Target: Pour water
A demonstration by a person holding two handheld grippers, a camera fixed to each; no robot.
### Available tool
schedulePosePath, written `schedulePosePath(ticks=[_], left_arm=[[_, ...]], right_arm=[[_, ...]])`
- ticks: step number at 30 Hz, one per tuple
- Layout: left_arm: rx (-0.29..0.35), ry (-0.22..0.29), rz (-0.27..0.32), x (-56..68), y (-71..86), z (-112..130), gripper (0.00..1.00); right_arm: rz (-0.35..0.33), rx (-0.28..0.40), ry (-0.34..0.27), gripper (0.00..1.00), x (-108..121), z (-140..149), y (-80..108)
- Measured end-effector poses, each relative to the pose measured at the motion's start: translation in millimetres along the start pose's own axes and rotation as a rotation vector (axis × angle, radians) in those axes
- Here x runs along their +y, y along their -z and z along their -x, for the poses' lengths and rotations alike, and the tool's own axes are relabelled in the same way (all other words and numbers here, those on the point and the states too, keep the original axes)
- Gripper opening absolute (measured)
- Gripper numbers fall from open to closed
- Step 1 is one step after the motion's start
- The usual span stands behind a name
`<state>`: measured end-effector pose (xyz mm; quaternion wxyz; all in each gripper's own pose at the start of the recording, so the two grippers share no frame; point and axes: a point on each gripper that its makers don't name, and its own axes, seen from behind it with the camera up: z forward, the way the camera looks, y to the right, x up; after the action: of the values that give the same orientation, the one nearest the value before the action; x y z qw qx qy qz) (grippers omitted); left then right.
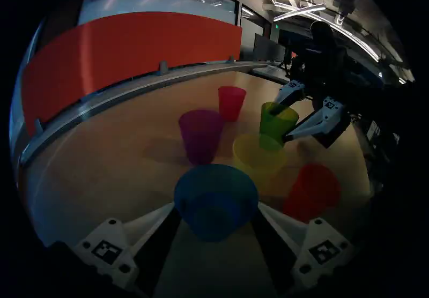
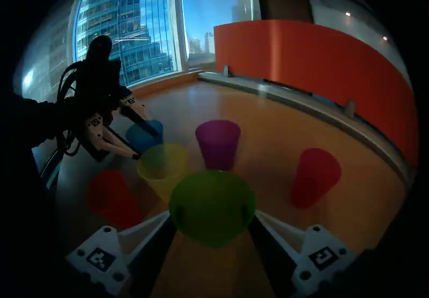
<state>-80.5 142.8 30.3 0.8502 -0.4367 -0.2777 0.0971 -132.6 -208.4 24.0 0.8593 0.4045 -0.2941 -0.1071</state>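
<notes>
- Left gripper view: my left gripper (image 1: 216, 208) is closed narrow on the blue cup (image 1: 216, 201), one finger pressing each side; the cup sits upright.
- Right gripper view: my right gripper (image 2: 212, 216) clamps the green cup (image 2: 212, 207) the same way, upright.
- The yellow cup (image 1: 259, 156) stands on the table (image 1: 107, 158) between the two held cups, near each.
- Standing around them, apart: purple cup (image 1: 201, 135), pink cup (image 1: 231, 102), red cup (image 1: 313, 191).
- Seen from opposite, each gripper slopes tips-down toward the table; whatever holds it is too dark to judge.
</notes>
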Motion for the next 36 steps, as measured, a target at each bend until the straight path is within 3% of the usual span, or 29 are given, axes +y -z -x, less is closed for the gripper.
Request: schedulePosePath(ticks=[13,24,36], left_arm=[[0.080,-0.003,-0.055,0.9,27.9,-35.3,0.84],[0.181,-0.013,-0.094,5.0,58.4,-76.0,0.84],[0.269,-0.032,-0.116,11.5,84.2,-108.8,0.84]], right_arm=[[0.027,0.073,0.023,0.88,-6.6,-38.8,26.9],[0.065,0.189,0.069,0.88,-13.6,-85.3,58.6],[0.089,0.315,0.061,0.88,-19.8,-118.6,77.2]])
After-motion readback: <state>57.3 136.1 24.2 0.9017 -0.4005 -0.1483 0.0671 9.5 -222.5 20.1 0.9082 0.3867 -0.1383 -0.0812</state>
